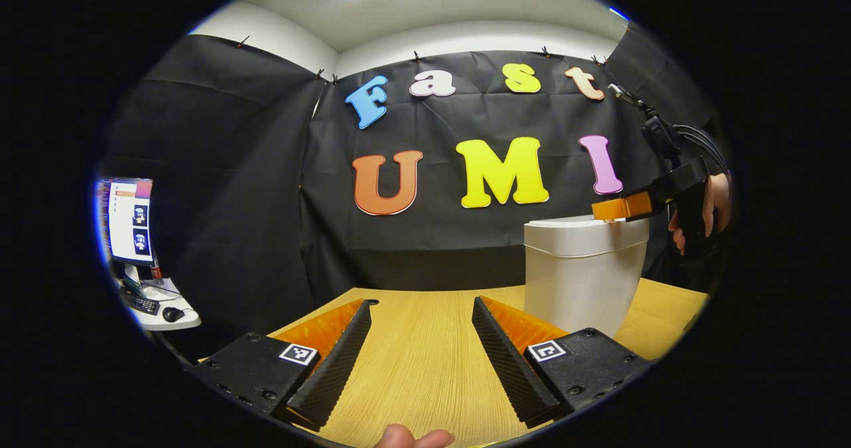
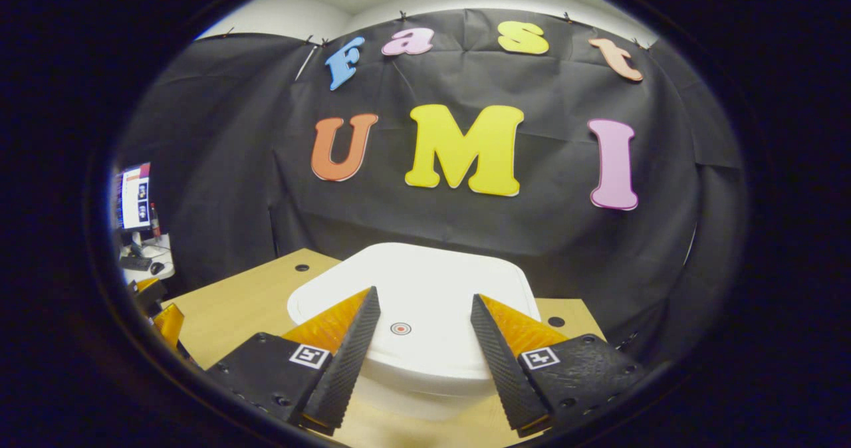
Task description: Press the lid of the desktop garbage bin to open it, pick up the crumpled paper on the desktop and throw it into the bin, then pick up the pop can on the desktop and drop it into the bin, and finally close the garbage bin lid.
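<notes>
A white desktop bin (image 1: 582, 272) stands on the wooden table (image 1: 425, 355), to the right in the left gripper view, with its lid down. In the right gripper view the flat white lid (image 2: 425, 282) lies just below me, and a small red ring mark (image 2: 399, 328) sits near its front edge. My right gripper (image 2: 424, 295) hovers open over the lid, with the ring between its fingers. From the left gripper view, the right gripper (image 1: 611, 209) sits at the lid's top right edge, held by a hand (image 1: 715, 202). My left gripper (image 1: 422, 302) is open above bare tabletop, left of the bin.
A monitor (image 1: 129, 219) with a keyboard and mouse stands on a small white desk beyond the table's left edge. The tabletop has small round holes (image 2: 302, 268) near its back edge. Black cloth walls close the back and sides. A fingertip (image 1: 412, 438) shows at the bottom.
</notes>
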Motion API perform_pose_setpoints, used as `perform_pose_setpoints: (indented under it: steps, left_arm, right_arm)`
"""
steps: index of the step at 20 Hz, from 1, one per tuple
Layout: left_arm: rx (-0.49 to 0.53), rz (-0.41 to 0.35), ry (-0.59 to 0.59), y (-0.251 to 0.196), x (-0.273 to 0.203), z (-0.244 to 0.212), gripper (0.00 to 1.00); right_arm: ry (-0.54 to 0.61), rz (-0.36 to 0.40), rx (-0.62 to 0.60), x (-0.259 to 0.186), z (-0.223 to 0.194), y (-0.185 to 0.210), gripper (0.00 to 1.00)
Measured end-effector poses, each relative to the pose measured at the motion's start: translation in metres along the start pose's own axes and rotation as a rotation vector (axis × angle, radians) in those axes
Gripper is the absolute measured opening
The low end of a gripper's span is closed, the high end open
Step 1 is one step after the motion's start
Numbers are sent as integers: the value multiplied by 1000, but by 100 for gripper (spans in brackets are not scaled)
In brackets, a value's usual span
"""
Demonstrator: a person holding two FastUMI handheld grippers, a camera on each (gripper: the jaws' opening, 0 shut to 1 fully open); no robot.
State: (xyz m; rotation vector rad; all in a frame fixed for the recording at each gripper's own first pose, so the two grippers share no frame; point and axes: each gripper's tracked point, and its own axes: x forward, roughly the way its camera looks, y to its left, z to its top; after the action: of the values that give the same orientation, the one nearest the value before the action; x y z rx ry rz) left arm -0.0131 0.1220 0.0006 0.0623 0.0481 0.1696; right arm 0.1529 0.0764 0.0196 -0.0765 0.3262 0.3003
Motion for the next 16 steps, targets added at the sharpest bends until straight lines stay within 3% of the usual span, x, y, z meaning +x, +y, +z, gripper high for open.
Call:
perform_pose_setpoints:
  steps: [5,7,10,16]
  left_arm:
    - [-20,-7,0,-3,1,-1,99]
    - [-6,6,-2,-2,1,0,99]
    - [2,2,-10,-10,-1,2,99]
    - [15,-49,-40,-36,-9,11,99]
  right_arm:
    - [-64,18,38,-5,10,1,86]
    - [-103,-6,52,-15,12,-8,96]
    - [-192,-42,92,-36,13,-13,98]
    - [-249,-107,170,-85,-34,-9,98]
